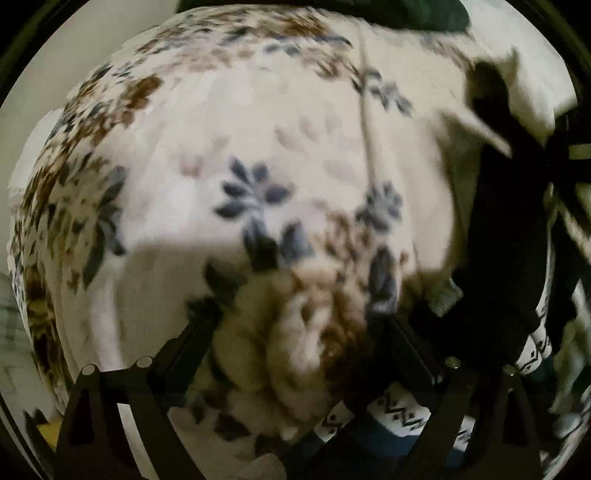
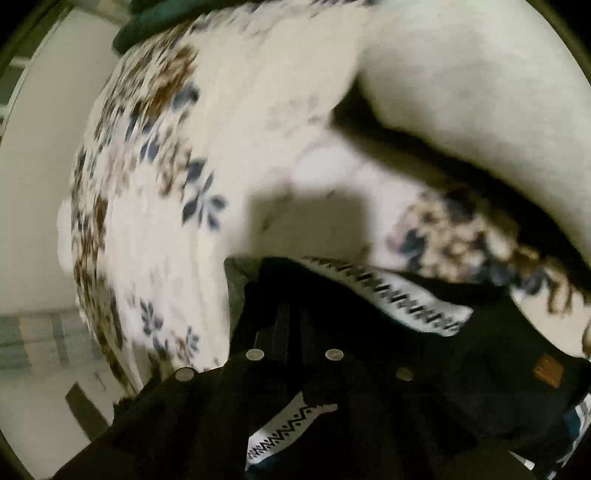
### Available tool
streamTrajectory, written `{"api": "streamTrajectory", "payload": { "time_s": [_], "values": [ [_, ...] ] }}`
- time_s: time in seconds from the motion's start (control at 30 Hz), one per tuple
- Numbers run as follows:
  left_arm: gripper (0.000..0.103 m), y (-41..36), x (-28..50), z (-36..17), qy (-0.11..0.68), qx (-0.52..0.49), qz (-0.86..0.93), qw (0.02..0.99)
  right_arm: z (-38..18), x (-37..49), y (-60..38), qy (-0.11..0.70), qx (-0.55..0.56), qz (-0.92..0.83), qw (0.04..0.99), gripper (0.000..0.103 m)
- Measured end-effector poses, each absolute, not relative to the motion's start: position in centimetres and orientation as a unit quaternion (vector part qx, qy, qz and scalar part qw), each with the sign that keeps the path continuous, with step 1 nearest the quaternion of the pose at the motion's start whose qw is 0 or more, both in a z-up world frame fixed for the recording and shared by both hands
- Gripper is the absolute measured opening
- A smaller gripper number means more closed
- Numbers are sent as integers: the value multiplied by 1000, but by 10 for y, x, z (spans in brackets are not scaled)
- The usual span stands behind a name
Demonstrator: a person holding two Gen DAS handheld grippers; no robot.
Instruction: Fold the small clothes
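Observation:
A black garment with white zigzag-patterned bands and a small brown label lies bunched on a floral blanket. My right gripper points steeply down into it, jaws together on the black fabric, which hides the fingertips. In the left wrist view the same black garment hangs at the right, with a patterned band near the bottom. My left gripper stands open over the fluffy blanket, with only blanket between its wide-spread fingers. Both views are blurred.
A pale cloth or pillow rises at the upper right. A dark green item lies at the blanket's far edge. The bed's left edge drops to a light floor.

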State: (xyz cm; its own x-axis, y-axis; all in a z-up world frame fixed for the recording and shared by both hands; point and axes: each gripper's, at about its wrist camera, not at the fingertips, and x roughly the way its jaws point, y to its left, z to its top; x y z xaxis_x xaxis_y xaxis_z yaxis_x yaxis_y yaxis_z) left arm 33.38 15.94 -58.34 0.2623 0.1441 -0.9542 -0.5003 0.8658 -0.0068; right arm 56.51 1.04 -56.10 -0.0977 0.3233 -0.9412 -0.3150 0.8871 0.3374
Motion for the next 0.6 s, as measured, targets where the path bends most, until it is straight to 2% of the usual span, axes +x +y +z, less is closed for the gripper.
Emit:
{"api": "streamTrajectory", "payload": {
  "time_s": [0.2, 0.37, 0.5, 0.6],
  "values": [
    [95, 179, 361, -565, 541, -210, 212, 786, -559, 569, 1, 712, 36, 236, 661, 4],
    [95, 155, 388, -604, 595, -145, 172, 772, -557, 559, 7, 715, 32, 245, 654, 4],
    [95, 136, 357, -609, 602, -76, 148, 781, -551, 562, 2, 709, 43, 233, 664, 4],
    [95, 138, 332, -608, 609, -72, 152, 775, -552, 568, -2, 706, 44, 219, 672, 4]
  ]
}}
